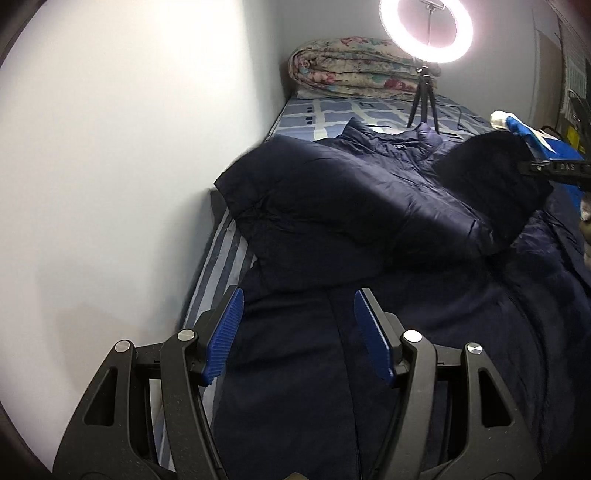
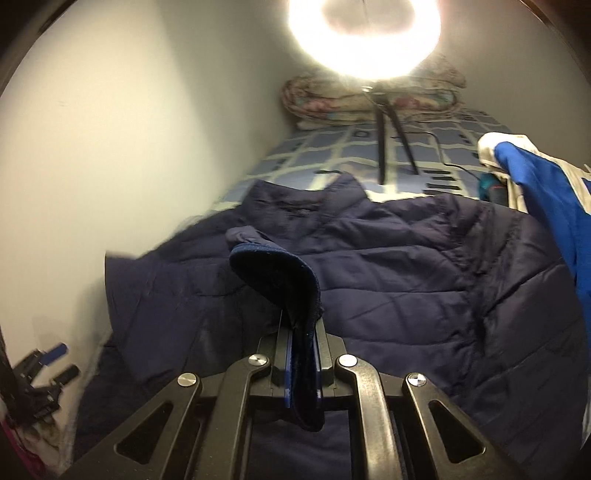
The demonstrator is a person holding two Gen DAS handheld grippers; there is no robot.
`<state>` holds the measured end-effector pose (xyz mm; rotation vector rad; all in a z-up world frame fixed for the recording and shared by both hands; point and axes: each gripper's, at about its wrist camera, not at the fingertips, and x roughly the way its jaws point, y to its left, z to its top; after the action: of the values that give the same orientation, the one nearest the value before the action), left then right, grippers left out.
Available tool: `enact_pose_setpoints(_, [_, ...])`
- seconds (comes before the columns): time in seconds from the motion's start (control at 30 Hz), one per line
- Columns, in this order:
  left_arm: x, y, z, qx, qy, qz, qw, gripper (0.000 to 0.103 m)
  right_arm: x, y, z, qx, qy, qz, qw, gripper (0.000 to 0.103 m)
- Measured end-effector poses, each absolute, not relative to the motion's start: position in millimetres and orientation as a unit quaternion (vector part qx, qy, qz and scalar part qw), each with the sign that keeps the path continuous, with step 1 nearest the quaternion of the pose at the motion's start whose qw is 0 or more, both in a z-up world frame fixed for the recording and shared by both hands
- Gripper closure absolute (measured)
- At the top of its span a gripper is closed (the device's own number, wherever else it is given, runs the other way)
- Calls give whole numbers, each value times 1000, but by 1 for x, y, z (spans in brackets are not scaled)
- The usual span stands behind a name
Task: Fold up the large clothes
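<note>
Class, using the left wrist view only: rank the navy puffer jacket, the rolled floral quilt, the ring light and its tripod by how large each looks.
1. navy puffer jacket
2. rolled floral quilt
3. ring light, cut off at the top, so unsure
4. tripod
Apparent size only: the jacket lies nearest the camera.

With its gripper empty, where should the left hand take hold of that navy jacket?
Probably the left sleeve, folded across the navy jacket. Its puffed edge stands proud of the body, so the open left gripper could close on it from the wall side. The right gripper holds the other cuff.
</note>
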<state>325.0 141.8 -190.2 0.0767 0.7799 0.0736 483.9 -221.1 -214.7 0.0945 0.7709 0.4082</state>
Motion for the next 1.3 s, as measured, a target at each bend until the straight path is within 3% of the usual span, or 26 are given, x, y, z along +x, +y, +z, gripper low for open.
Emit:
enact_pose_setpoints(0.3, [326, 121, -202, 52, 384, 6, 922, 38, 519, -258, -229, 75, 369, 129, 917, 97])
enact_pose_setpoints(0.73, [312, 107, -183, 55, 366, -15, 929, 38, 552, -265, -287, 76, 463, 57, 881, 94])
enact_pose_setpoints(0.87, [310, 106, -178, 53, 364, -18, 930, 38, 552, -256, -287, 40, 470, 48, 880, 86])
enact_pose_setpoints(1.1, [295, 95, -152, 54, 345, -24, 937, 38, 514, -265, -248, 48, 428, 57, 901, 51])
enact_pose_setpoints(1.3, [267, 75, -118, 53, 322, -43, 944, 38, 437, -273, -186, 12, 377, 69, 924, 50])
